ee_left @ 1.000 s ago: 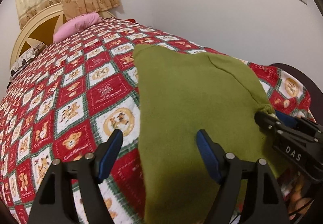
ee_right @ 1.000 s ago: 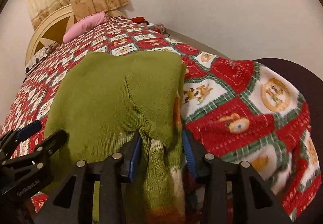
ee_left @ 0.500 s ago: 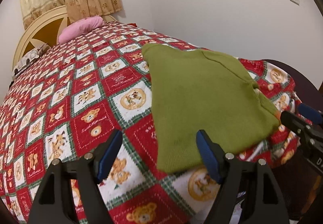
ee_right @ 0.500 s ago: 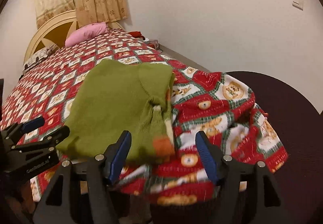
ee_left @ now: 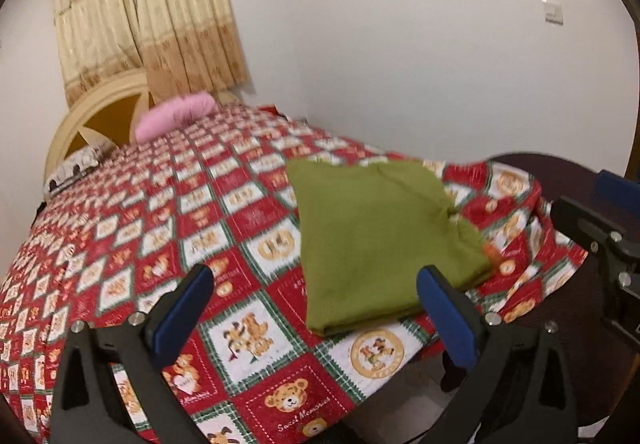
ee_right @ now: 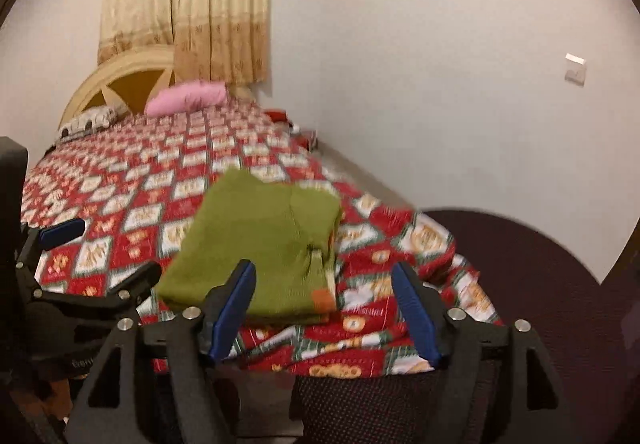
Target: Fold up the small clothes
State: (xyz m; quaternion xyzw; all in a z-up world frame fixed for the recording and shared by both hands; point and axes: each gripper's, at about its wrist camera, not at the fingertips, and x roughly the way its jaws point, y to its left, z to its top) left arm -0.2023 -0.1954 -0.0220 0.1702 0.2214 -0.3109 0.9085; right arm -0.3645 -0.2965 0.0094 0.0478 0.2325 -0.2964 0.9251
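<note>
The folded green sweater [ee_left: 380, 244] is seen lying at the foot corner of the quilted bed [ee_left: 168, 228], close to its edge, beside the white wall [ee_left: 400, 44]. Both the left gripper [ee_left: 316, 308] and right gripper [ee_right: 326, 308] are held apart, clear of it. Since a second ago, the right gripper has been released from the sweater and both have been drawn back.

Each claw, left claw [ee_left: 316, 308] and right claw [ee_right: 324, 308], has black angular plastic arms, blue finger pads [ee_left: 182, 314] and silver screws.
</note>
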